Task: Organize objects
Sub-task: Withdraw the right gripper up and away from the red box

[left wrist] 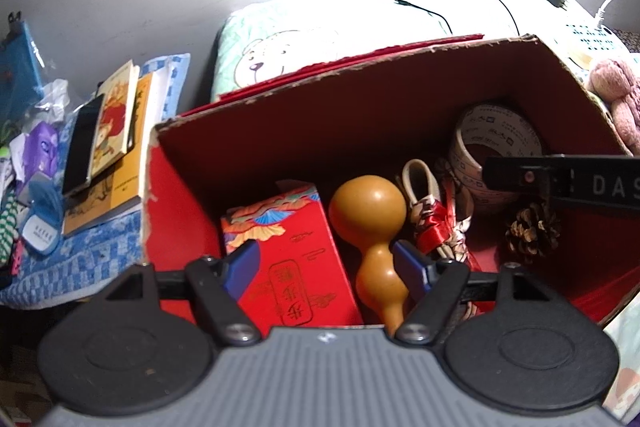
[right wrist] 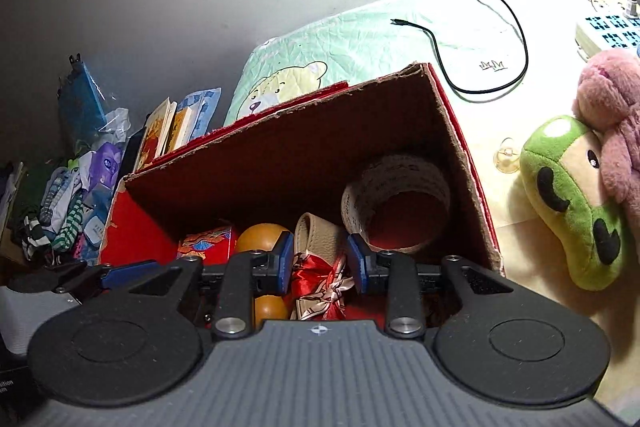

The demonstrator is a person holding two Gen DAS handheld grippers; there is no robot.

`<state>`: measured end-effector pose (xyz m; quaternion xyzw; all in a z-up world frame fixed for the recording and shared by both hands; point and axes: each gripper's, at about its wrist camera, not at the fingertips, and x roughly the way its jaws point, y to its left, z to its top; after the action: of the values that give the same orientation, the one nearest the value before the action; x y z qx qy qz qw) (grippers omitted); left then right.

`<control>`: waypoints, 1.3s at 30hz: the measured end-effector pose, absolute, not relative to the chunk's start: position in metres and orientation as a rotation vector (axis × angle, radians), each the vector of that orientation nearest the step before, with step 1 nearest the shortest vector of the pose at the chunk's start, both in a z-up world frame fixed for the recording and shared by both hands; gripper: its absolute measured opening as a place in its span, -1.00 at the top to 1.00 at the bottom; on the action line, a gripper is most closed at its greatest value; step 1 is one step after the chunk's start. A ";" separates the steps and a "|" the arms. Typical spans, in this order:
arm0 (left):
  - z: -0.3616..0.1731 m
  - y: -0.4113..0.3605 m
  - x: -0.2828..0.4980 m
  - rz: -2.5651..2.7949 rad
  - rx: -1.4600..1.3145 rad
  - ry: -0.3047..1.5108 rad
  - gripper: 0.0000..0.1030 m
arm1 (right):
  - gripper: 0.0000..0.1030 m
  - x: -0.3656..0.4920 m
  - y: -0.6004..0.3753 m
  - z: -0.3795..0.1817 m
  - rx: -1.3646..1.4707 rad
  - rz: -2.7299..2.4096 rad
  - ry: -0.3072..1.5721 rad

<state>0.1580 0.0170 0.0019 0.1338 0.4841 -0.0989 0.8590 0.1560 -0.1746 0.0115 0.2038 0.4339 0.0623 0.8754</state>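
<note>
The left gripper is held with jaws apart above the red box. The right gripper's jaws are also parted, unclamped, over a ribboned shoe.

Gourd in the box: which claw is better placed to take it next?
Left. The left claw is open around the gourd, whereas the right claw brackets the ribboned shoe.

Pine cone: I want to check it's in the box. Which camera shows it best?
The left wrist view: the pine cone lies in plain sight on the red box floor. In the right wrist view I cannot see it; the gripper blocks the floor there.
</note>
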 end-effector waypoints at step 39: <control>0.048 0.022 0.079 -0.024 0.247 0.933 -0.74 | 0.33 0.070 -0.149 0.049 0.301 0.157 0.758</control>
<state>0.0788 0.0221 0.0483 0.1188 0.4487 -0.0115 0.8857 0.0702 -0.1491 0.0489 0.1460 0.3684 0.0761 0.9150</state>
